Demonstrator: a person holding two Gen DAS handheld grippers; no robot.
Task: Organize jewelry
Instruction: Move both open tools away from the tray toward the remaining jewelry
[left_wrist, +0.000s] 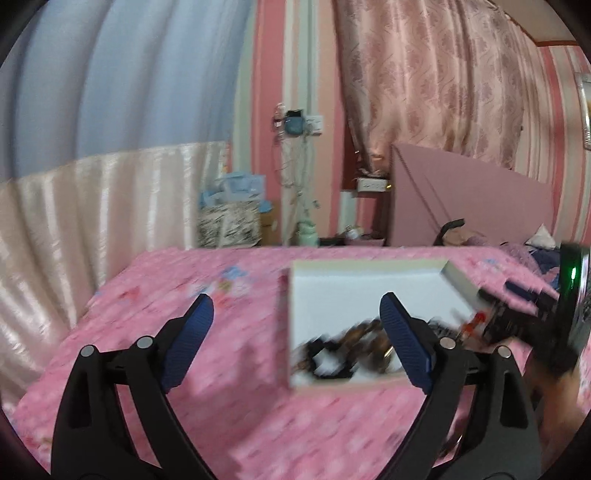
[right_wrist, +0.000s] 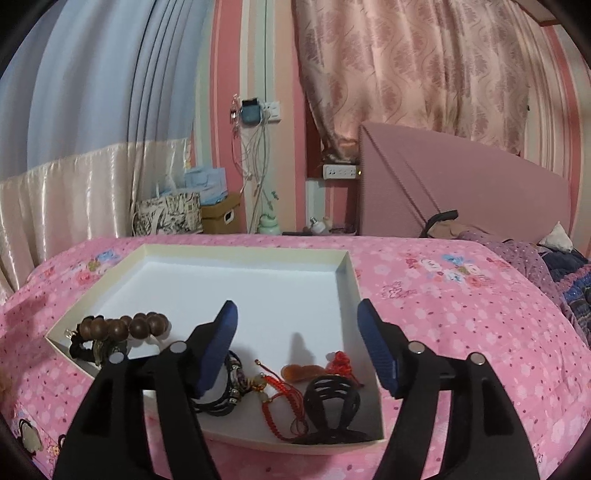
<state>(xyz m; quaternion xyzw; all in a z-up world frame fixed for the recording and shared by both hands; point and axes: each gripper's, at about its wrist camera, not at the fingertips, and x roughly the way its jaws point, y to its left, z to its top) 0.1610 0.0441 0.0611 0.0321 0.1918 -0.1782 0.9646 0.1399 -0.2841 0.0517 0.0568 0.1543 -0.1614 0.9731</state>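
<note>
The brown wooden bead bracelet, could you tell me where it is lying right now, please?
In the right wrist view, the bead bracelet lies inside the white box, in its near-left corner, beside a black hair tie and left of the right gripper.

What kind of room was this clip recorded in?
Most likely a bedroom: the white tray sits on a bed with a pink floral sheet, a padded pink headboard stands behind it, and patterned curtains hang along the striped wall.
</note>
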